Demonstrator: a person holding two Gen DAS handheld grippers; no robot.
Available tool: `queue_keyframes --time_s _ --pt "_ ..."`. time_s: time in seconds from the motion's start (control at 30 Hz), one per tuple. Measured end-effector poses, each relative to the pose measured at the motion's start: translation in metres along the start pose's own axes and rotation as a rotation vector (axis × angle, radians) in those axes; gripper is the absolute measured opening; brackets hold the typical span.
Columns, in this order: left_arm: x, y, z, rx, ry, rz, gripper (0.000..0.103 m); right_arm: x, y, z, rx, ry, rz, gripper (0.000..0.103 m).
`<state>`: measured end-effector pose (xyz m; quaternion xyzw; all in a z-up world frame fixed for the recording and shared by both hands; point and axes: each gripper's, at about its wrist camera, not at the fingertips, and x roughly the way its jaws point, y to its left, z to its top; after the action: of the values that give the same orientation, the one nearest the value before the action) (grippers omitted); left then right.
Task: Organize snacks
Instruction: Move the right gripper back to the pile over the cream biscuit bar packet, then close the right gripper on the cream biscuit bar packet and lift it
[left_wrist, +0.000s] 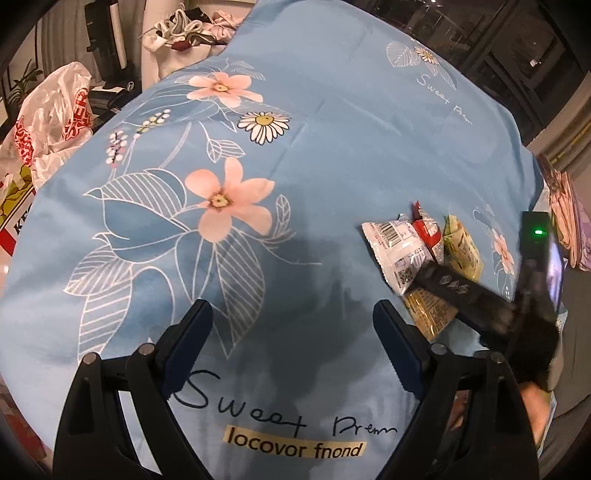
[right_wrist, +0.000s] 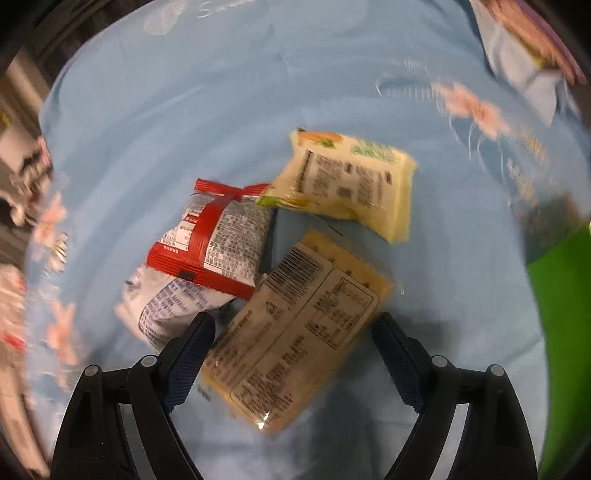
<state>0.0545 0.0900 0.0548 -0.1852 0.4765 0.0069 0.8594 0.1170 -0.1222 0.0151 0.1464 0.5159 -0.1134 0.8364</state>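
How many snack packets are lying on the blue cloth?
4, clustered together: a tan cracker packet nearest the right gripper, a red packet overlapping a white packet, and a pale yellow packet farthest. Others might be hidden underneath.

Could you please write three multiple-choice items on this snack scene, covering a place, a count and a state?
1. What does the red-edged packet rest partly on?
A. the white packet
B. a green tub
C. a plate

2. How many snack packets lie on the blue floral cloth?
A. two
B. four
C. six

3. How does the right gripper stand?
A. shut on the red-edged packet
B. open over the tan cracker packet
C. shut and empty

Answers:
1 A, its lower edge overlaps the white packet.
2 B, they are red-edged, white, tan cracker packet and pale yellow packet.
3 B, the fingers stand wide apart, with the cracker packet in the gap between them.
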Motion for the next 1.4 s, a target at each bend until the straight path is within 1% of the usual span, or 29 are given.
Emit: queue_keyframes --time_s 0.03,0.07,0.1,0.13,0.17,0.2,0.3,0.4,0.5,0.6,0.63,0.73,0.8,0.87,0.93,1.03,1.07,1.13,1.3,1.37,1.4 --pt "0.001 0.0 0.001 0.0 -0.002 0.0 0.088 0.0 0.005 -0.002 -0.03 -0.013 -0.02 0.085" --pt "0.0 0.0 0.001 0.002 -0.003 -0.002 0.088 -0.001 0.008 -0.006 -0.061 -0.036 -0.039 0.078" --pt "0.0 0.0 0.001 0.004 -0.001 -0.003 0.088 -0.005 0.008 -0.01 -0.082 -0.057 -0.038 0.069" --pt "0.0 0.0 0.001 0.005 0.001 -0.006 0.088 -0.007 0.007 -0.012 -0.09 -0.061 -0.032 0.065" --pt "0.0 -0.001 0.001 0.006 0.002 -0.008 0.088 -0.011 0.004 -0.016 -0.098 -0.058 -0.017 0.059" --pt "0.0 -0.001 0.001 0.006 0.001 -0.01 0.088 -0.015 0.0 -0.02 -0.107 -0.05 0.007 0.056" --pt "-0.002 -0.003 0.0 0.011 -0.002 -0.011 0.088 -0.025 -0.011 -0.031 -0.111 -0.01 0.12 0.056" --pt "-0.002 -0.006 -0.002 0.024 -0.003 -0.014 0.088 -0.043 -0.026 -0.05 -0.112 0.023 0.207 0.056" --pt "-0.001 -0.012 -0.005 0.048 0.006 -0.021 0.088 -0.063 -0.031 -0.072 -0.174 0.031 0.282 0.056" --pt "0.0 -0.019 -0.01 0.069 0.01 -0.019 0.088 -0.07 -0.035 -0.087 -0.213 0.049 0.355 0.056" --pt "0.0 -0.021 -0.011 0.076 0.011 -0.016 0.088 -0.069 -0.037 -0.089 -0.208 0.055 0.369 0.056" --pt "0.0 -0.027 -0.016 0.102 0.015 -0.012 0.088 -0.061 -0.044 -0.085 -0.188 0.088 0.352 0.056" --pt "0.0 -0.031 -0.02 0.12 0.02 -0.012 0.086 -0.061 -0.052 -0.083 -0.155 0.086 0.353 0.056" --pt "0.0 -0.036 -0.023 0.142 0.024 -0.016 0.082 -0.065 -0.061 -0.078 -0.126 0.073 0.382 0.056" --pt "0.001 -0.04 -0.028 0.158 0.038 -0.03 0.079 -0.072 -0.073 -0.074 -0.083 0.047 0.407 0.057" --pt "0.002 -0.049 -0.035 0.17 0.078 -0.086 0.075 -0.077 -0.09 -0.069 -0.012 0.019 0.43 0.057" --pt "0.003 -0.052 -0.037 0.175 0.09 -0.101 0.074 -0.077 -0.096 -0.068 0.016 0.018 0.451 0.057" --pt "0.005 -0.062 -0.044 0.204 0.116 -0.131 0.071 -0.074 -0.101 -0.066 0.048 0.031 0.497 0.057" --pt "0.012 -0.083 -0.061 0.277 0.151 -0.12 0.067 -0.064 -0.098 -0.067 0.078 0.095 0.583 0.057" --pt "0.015 -0.087 -0.065 0.283 0.176 -0.145 0.066 -0.06 -0.094 -0.069 0.084 0.122 0.626 0.057" --pt "0.017 -0.088 -0.067 0.283 0.191 -0.161 0.065 -0.059 -0.091 -0.069 0.076 0.127 0.628 0.057"
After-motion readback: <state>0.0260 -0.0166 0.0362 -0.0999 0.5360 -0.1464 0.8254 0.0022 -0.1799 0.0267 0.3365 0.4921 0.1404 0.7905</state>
